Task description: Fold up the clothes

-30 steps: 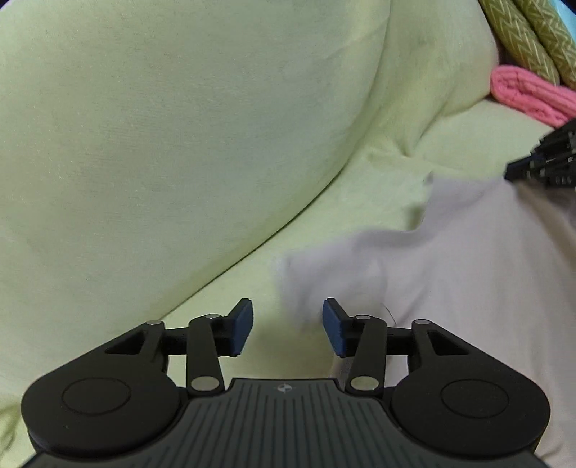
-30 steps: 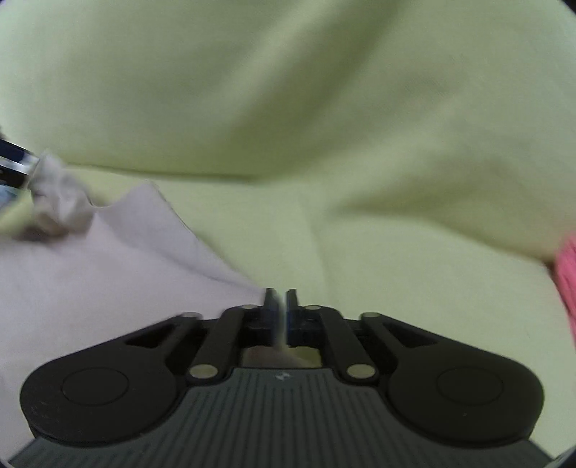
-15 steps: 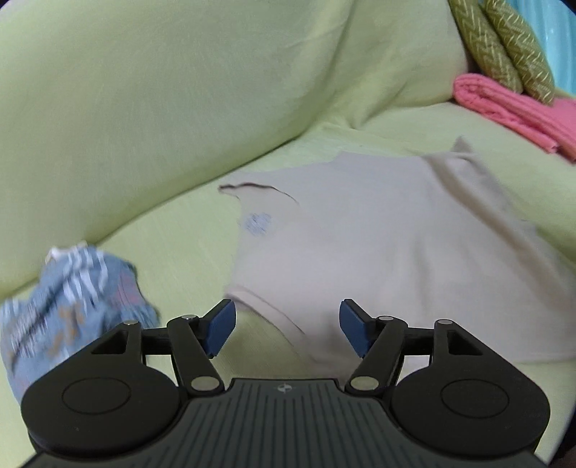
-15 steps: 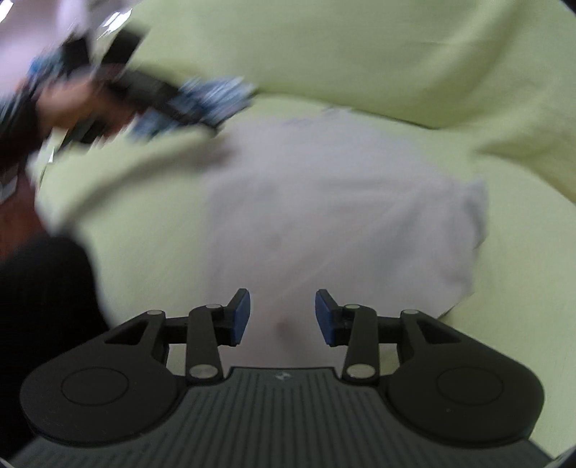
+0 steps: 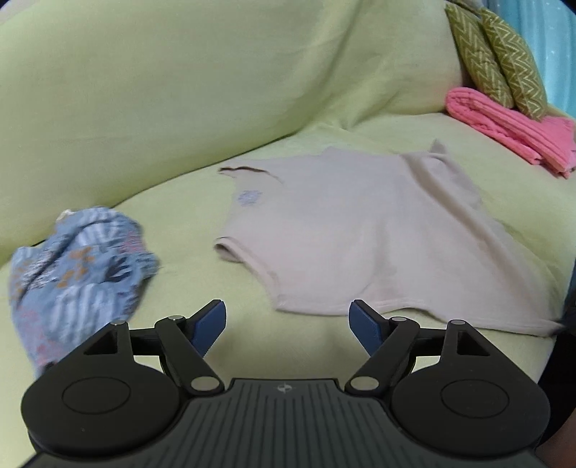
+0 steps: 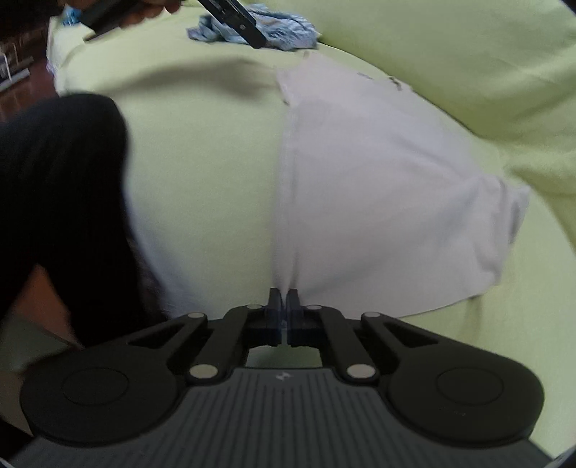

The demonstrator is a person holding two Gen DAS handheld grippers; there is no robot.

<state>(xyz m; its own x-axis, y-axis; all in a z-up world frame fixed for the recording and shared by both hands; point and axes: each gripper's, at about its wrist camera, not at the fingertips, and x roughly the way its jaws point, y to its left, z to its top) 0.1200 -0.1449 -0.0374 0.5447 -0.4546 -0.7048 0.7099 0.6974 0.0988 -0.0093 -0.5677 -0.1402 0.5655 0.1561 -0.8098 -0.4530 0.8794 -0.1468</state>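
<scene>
The pale beige cotton T-shirt [image 5: 363, 230] lies spread flat on the lime-green sofa cover [image 5: 180, 108], at one o'clock from the left gripper [image 5: 288, 320], whose jaws have just been opening and stand apart, empty. The right gripper [image 6: 283, 306] has just closed, clamped on the shirt's hem at twelve o'clock.

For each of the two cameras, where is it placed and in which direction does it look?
Left wrist: sits on the left gripper, jaws open and just widened with nothing between; looks down across the sofa at the beige shirt and blue patterned garment.
Right wrist: sits on the right gripper, jaws just closed on the shirt's hem; looks along the shirt; a dark-clothed leg shows.
Shared: shirt, blue garment, sofa; the right view also sees the left gripper.
</scene>
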